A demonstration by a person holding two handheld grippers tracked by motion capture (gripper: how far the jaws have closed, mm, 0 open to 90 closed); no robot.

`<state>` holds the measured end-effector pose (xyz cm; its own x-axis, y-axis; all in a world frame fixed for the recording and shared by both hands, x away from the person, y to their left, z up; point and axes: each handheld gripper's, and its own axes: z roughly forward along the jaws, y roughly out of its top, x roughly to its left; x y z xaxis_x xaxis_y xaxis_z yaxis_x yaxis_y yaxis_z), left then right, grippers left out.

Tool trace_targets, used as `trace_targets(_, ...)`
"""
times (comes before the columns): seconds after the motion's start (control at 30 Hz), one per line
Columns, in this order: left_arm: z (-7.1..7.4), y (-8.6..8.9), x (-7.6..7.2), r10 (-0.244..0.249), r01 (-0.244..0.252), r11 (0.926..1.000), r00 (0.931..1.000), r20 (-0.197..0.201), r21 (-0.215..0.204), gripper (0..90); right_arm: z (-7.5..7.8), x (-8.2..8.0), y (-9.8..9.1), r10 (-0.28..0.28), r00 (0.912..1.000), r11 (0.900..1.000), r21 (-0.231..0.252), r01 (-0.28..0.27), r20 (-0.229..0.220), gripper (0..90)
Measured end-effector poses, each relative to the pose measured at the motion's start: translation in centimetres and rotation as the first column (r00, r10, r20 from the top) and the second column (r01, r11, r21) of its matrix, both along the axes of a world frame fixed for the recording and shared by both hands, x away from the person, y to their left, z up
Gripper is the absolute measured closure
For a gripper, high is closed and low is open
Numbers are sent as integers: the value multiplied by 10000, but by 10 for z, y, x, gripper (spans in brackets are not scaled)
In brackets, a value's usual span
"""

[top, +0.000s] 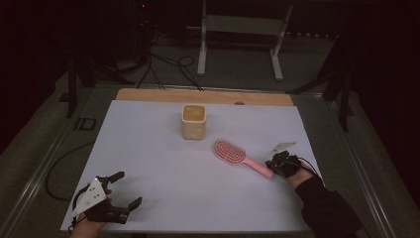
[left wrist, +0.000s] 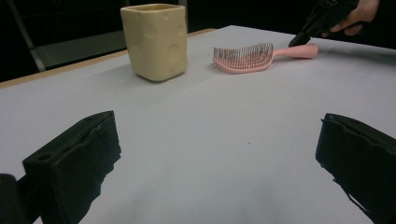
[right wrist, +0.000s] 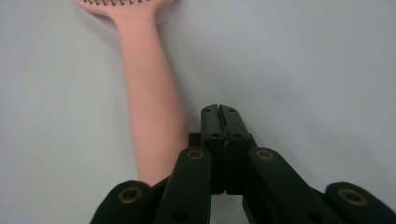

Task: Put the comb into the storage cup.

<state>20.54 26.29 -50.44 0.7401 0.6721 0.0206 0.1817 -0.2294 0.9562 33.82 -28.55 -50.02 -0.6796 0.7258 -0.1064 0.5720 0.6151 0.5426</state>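
Right gripper [right wrist: 219, 109]: jaws together, empty, beside the pink plastic hairbrush [top: 236, 156] handle.
Left gripper [top: 124, 191]: jaws apart, empty.
Progress: hairbrush ungrasped; square yellow ceramic cup [top: 193, 121] beyond, untouched.

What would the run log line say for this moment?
left tool: open, idle near table edge | right tool: shut, empty, beside brush handle | brush: flat on table, bristles up | cup: upright, untouched

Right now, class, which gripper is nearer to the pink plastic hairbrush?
Right. The right gripper sits beside the end of the pink plastic hairbrush handle, jaws shut on nothing. The left gripper is far off at the table's near left corner, jaws open.
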Motion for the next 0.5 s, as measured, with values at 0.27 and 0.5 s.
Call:
trace_targets(0.27,0,0,0,-29,29,10000,10000,19,-21,0,0,-12,2,141,9999,9999,17,-141,-84,900)
trace_targets(0.5,0,0,0,-25,25,10000,10000,8,13,0,2,-22,9,397,9992,9992,-19,-397,-98,900)
